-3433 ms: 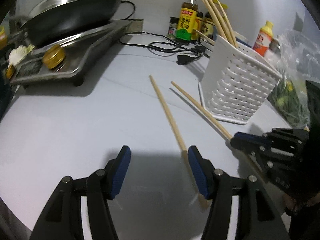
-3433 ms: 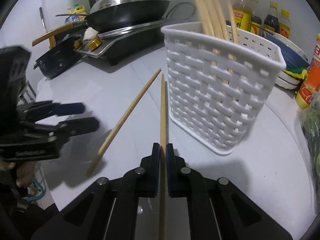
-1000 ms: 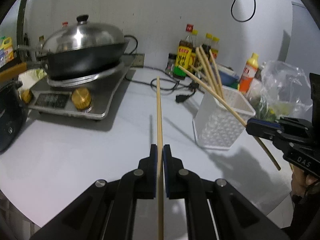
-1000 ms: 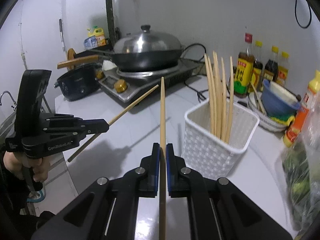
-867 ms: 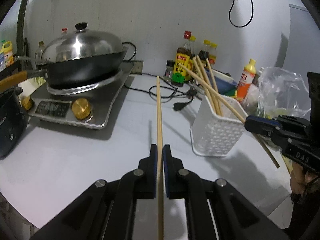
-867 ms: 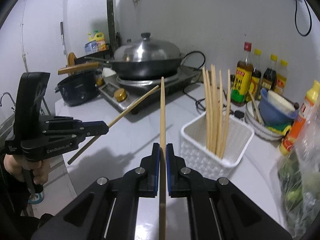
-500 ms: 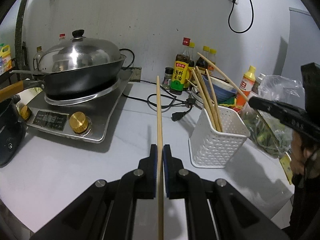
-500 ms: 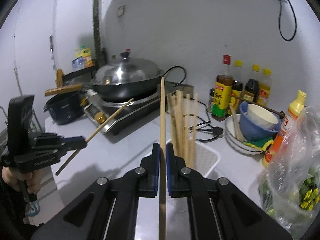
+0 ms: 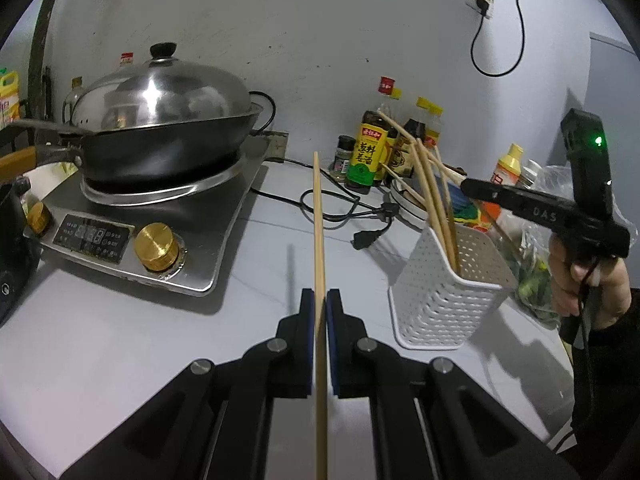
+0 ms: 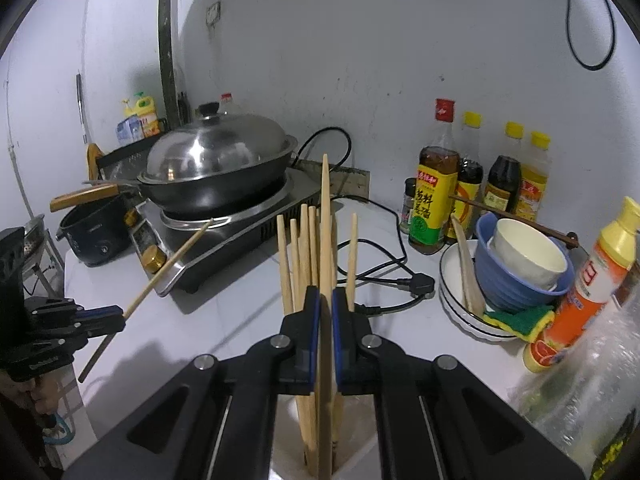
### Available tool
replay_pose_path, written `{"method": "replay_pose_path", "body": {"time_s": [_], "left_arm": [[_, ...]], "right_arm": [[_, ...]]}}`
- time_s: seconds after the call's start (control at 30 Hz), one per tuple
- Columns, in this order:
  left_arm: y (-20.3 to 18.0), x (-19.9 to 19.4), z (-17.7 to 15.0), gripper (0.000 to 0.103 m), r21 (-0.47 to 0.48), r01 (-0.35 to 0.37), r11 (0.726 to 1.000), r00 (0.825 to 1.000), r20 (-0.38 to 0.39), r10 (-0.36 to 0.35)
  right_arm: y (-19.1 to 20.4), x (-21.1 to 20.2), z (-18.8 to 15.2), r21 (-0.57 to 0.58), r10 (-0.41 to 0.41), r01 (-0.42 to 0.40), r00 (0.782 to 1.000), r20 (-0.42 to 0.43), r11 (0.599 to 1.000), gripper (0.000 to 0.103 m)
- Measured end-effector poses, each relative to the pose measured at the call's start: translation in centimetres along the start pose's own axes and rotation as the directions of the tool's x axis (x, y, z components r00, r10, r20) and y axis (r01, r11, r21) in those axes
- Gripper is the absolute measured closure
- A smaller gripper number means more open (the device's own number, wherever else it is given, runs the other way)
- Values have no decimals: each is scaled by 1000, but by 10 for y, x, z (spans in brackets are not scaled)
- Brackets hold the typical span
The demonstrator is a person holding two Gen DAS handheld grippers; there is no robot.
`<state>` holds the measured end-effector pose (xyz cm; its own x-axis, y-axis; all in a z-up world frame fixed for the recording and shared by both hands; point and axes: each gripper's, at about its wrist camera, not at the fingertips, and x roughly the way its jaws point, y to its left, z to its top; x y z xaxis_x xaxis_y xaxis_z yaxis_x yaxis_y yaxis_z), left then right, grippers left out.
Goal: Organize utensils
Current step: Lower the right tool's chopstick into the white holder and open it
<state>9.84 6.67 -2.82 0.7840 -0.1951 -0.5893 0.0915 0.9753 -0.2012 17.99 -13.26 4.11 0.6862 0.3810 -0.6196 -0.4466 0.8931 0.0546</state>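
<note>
My left gripper point(image 9: 319, 308) is shut on a wooden chopstick point(image 9: 317, 216) that points up and away over the white counter point(image 9: 120, 340). To its right stands the white basket point(image 9: 440, 300) with several chopsticks point(image 9: 434, 204) in it. My right gripper point(image 10: 325, 308) is shut on a second chopstick point(image 10: 326, 216), held right above the basket's standing chopsticks point(image 10: 298, 256); the basket itself is mostly hidden under its fingers. From the left wrist view the right gripper point(image 9: 466, 189) hangs above the basket. The left gripper point(image 10: 118, 316) shows at the far left.
A lidded wok point(image 9: 160, 128) sits on an induction cooker point(image 9: 168, 236) at the left. Sauce bottles point(image 10: 436, 188), stacked bowls point(image 10: 520, 264), an orange squeeze bottle point(image 10: 592, 280) and a black power cable point(image 10: 380, 276) line the back. A plastic bag of greens point(image 9: 532, 276) lies at the right.
The right gripper has carried its chopstick forward and up until it hangs over the basket. The left gripper has drifted a little, still holding its chopstick.
</note>
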Motion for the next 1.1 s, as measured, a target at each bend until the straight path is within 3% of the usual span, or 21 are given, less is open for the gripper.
{"method": "replay_pose_path", "body": {"time_s": [0.43,0.93,1.1], "left_arm": [[10,5,-3,98,-28,26,999,1000,4,-26],[-25,2,4,98,15,28,999,1000,0,-28],[-42,-2,9,98,36,17,999,1000,7,-17]], "right_arm": [[11,36,-18,-44,-56,52,995,-85,998,97],[4,14,-50,-31,1,-4,994,-106,1000,97],[1,-5,-59,-19,26,-28,997,-72,999,76]]}}
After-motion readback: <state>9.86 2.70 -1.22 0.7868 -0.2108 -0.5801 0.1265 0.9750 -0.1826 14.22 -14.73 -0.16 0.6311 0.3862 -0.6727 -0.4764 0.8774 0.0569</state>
